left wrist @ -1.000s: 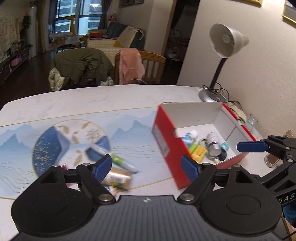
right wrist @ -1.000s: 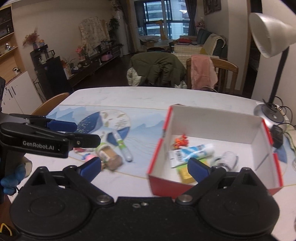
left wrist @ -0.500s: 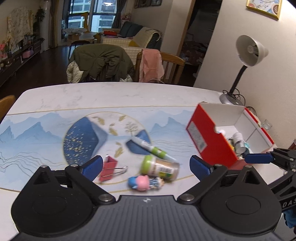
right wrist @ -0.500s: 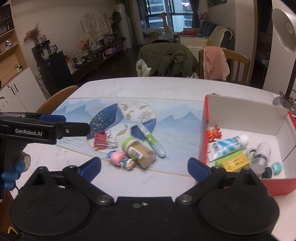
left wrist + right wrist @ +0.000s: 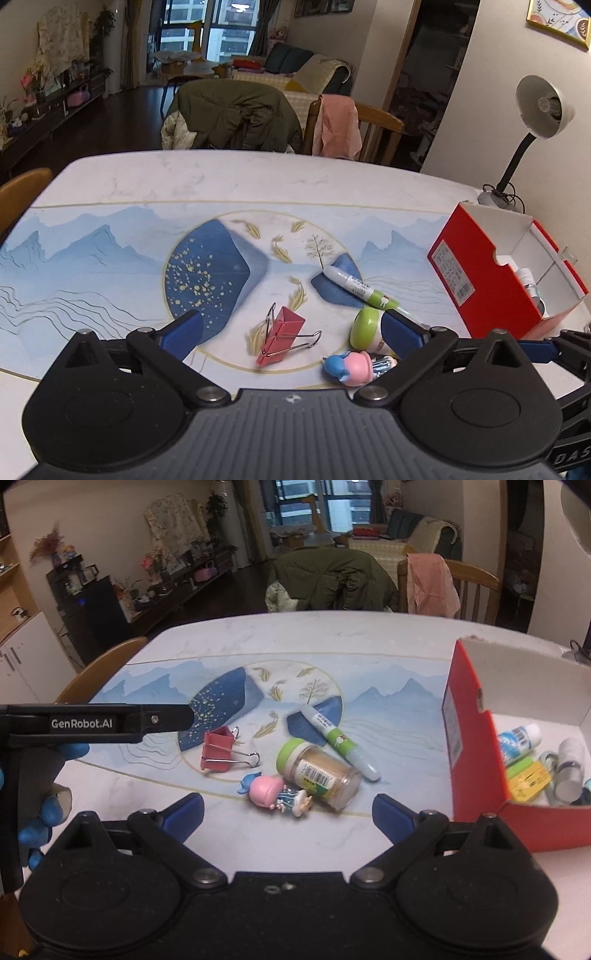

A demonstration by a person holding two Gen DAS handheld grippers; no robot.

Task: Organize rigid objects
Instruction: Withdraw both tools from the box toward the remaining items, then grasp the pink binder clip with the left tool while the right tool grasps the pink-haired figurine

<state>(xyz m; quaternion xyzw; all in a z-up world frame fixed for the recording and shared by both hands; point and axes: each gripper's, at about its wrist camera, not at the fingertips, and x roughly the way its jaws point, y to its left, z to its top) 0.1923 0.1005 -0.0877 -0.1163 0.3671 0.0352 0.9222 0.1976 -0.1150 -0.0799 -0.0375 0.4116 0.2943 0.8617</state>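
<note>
Hovering with left gripper (image 5: 291, 326) fingers spread, just widened, empty: red binder clip (image 5: 281, 335) lying between, handles toward 3 o'clock. Right gripper (image 5: 288, 808) likewise released.

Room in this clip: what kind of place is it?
Most likely a home's open dining and living area: a dining table with wooden chairs draped in clothes, and a sofa by tall windows behind.

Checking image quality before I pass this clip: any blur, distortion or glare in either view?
Left wrist view: sharp, the binder clip crisp; the fisheye bows the table edge. Right wrist view: equally sharp, the jar label's barcode clear; the frame corners are dark. No glare on the table in either view.
</note>
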